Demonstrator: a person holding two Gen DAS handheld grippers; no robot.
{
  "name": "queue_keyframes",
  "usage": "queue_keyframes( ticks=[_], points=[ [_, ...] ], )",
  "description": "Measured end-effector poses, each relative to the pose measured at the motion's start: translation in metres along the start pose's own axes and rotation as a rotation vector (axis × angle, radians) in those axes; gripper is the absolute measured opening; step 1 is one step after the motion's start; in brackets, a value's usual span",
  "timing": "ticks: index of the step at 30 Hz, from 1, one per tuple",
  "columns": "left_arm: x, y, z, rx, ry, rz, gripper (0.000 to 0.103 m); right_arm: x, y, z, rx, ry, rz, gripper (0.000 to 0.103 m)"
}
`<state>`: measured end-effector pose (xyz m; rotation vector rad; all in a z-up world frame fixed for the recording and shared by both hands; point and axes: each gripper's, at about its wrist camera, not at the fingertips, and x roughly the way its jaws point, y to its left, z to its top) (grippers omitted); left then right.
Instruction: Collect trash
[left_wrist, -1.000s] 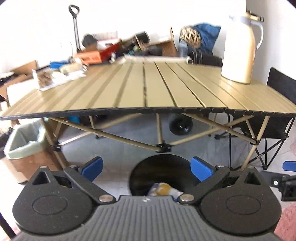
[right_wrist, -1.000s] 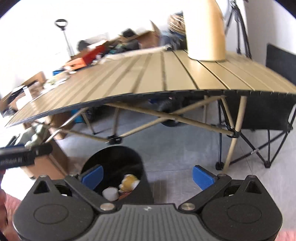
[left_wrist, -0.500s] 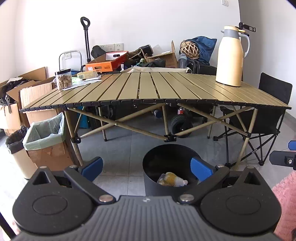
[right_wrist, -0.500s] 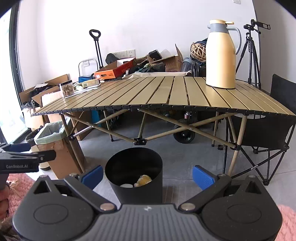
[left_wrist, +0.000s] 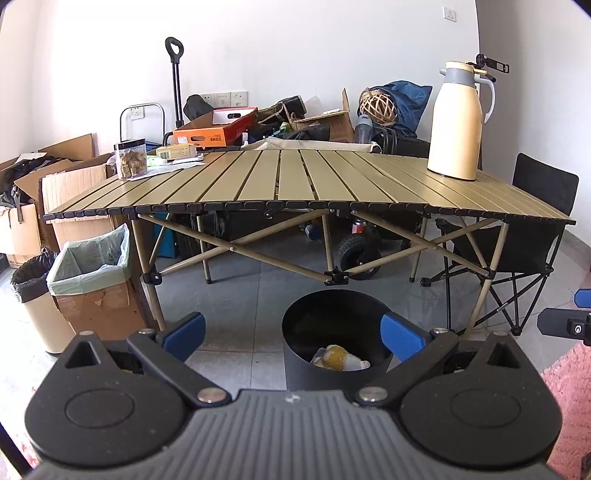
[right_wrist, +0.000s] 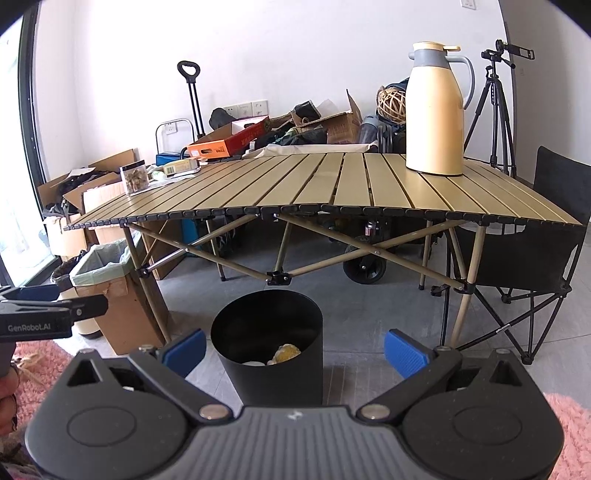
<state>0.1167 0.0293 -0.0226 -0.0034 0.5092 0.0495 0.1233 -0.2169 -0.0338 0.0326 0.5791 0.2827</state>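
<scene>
A round black bin (left_wrist: 334, 325) (right_wrist: 267, 332) stands on the grey floor in front of the folding table (left_wrist: 295, 177) (right_wrist: 332, 184). Inside it lies crumpled yellow and white trash (left_wrist: 338, 357) (right_wrist: 284, 352). My left gripper (left_wrist: 292, 334) is open and empty, held back from the bin with the bin behind its right finger. My right gripper (right_wrist: 294, 347) is open and empty too, the bin showing between its blue pads. The left gripper's black body (right_wrist: 48, 312) shows at the left edge of the right wrist view.
A cream thermos jug (left_wrist: 458, 122) (right_wrist: 436, 114) and a clear jar (left_wrist: 130, 159) stand on the table. A lined cardboard box (left_wrist: 92, 280) and a beige bin (left_wrist: 33, 295) sit at left. A black folding chair (left_wrist: 532, 236) is at right, pink rug (left_wrist: 569, 391) near me.
Both grippers have drawn back and up from the bin and table edge; the whole table and room now show. Both stay open and empty.
</scene>
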Motion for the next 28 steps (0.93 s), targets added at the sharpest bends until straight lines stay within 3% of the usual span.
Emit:
queue_keyframes(
  ticks=[28],
  points=[
    [-0.0051,0.0003,0.0017,0.005,-0.036,0.009,0.103,0.0026,0.0011,0.0015,-0.011,-0.001,0.006,0.103]
  ],
)
